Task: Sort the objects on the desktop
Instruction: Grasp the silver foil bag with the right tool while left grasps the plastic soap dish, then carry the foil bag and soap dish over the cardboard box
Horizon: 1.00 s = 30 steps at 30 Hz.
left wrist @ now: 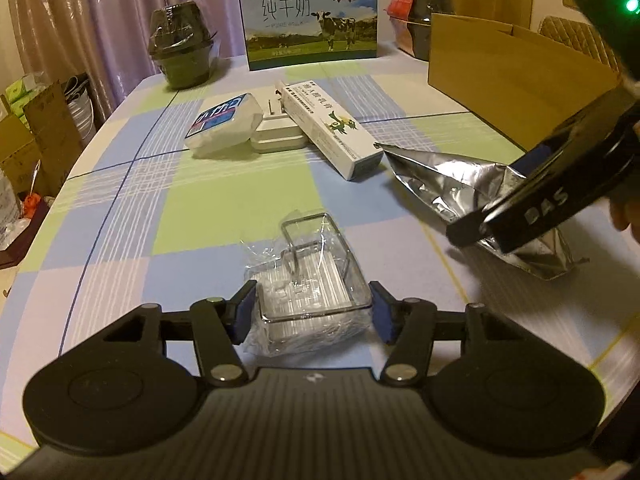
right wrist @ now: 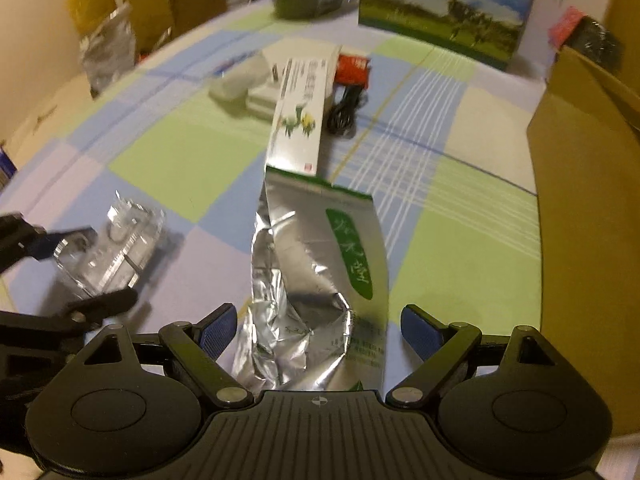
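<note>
A clear dish (left wrist: 304, 276) with a wire handle, wrapped in plastic film, lies on the checked tablecloth (left wrist: 224, 220). My left gripper (left wrist: 313, 312) holds it, both blue pads pressed against its sides. In the right wrist view the same dish (right wrist: 120, 236) sits at the left between that gripper's black fingers (right wrist: 108, 306). A crumpled silver foil bag (right wrist: 320, 272) with a green label lies flat under my right gripper (right wrist: 319, 332). That gripper is open, its pads standing clear on either side of the bag. In the left wrist view the bag (left wrist: 436, 184) is partly covered by the right gripper.
Mid-table lie a tissue pack (left wrist: 224, 126), a white adapter (left wrist: 276, 134) and a long white box (left wrist: 332, 128). A black cable (right wrist: 344, 114) and a red packet (right wrist: 352, 68) lie behind them. An open cardboard box (left wrist: 512, 80) stands right; a milk carton (left wrist: 310, 16) and a wrapped dark pot (left wrist: 182, 48) stand at the back.
</note>
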Available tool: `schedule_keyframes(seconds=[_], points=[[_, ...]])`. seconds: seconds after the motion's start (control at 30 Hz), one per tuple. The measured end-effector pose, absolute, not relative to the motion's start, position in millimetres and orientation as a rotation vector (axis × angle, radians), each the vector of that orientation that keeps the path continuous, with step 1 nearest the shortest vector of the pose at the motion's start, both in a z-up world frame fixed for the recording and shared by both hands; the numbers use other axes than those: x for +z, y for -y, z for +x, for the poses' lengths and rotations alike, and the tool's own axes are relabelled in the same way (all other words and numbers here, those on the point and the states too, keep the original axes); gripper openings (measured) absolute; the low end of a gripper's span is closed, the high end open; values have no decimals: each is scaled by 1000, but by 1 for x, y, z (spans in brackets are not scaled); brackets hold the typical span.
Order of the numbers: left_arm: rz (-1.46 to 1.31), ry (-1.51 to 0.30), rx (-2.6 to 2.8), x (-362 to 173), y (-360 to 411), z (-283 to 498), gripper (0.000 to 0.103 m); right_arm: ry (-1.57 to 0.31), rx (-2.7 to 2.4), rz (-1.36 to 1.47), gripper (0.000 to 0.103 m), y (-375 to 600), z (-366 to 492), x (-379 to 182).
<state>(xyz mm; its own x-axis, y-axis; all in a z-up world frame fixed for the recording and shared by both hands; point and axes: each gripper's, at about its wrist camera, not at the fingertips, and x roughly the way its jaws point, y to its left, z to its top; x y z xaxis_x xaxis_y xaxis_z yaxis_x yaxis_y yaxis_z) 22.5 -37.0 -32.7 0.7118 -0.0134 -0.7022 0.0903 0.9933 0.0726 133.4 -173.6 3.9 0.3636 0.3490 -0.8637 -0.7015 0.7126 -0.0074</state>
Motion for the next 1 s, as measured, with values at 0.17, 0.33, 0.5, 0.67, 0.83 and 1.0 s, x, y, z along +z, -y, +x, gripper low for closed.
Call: schedule_keyframes(seconds=[0.17,0.33,0.5,0.67,0.83,1.0], points=[[99,-780,-53,-34,36,26,53,-1018,678,-426,86,167,138,-7],[94,-781,-53,-34,35,27,53,-1031,673,-399,79,167,137,-5],[86,-784,-53,-33,34,29,53,-1012,643,-369,54,171,137,1],[73,-786,-56,-32,34,29,53,-992,631,-320,48,179,128,7],[67,-790,-61,-31,36,26,53,-983,639,-258,48,186,119,14],[59,-799,-69,-29,36,23,53,-982,616,-155,48,200,105,21]])
